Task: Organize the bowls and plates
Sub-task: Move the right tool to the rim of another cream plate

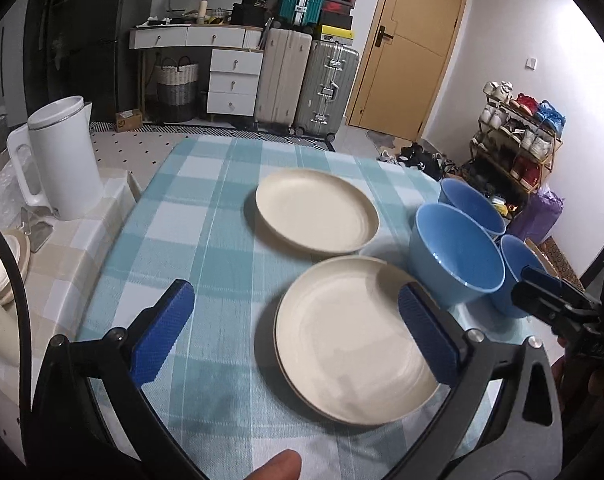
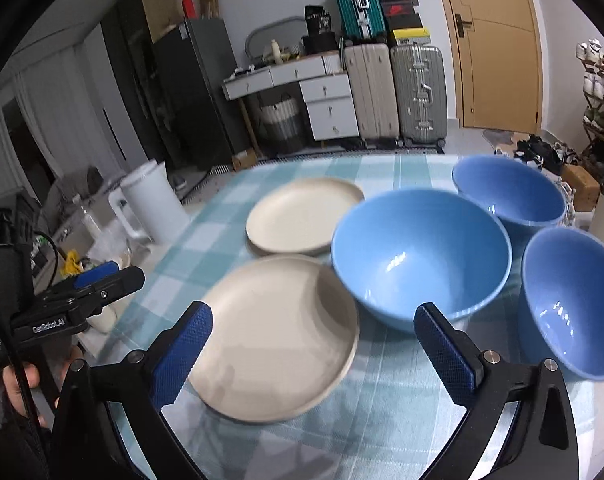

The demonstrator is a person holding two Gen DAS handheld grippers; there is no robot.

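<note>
Both claws wide apart, nothing between pads: left claw (image 1: 296, 334) above near plate (image 1: 353, 344), right claw (image 2: 313, 354) w/ big bowl (image 2: 419, 256) at 1 o'clock. Second plate (image 1: 315, 212) at 12 o'clock, two smaller bowls (image 2: 509, 192) (image 2: 573, 300) at 2–3 o'clock, all separate on tabletop (image 1: 174, 208). Likely poised for stacking like w/ like; nothing nested yet.

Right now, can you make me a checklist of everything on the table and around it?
Surface: table with blue checked cloth, flat.
Job's things: near plate, far plate, apart; big bowl and two smaller bowls, all upright, unstacked.
Clutter: white kettle on the side counter.
Grippers: left gripper and right gripper, jaws wide open, holding nothing.
Cables: black cable at the left edge.
Surroundings: suitcases, drawers, door, shoe rack.
</note>
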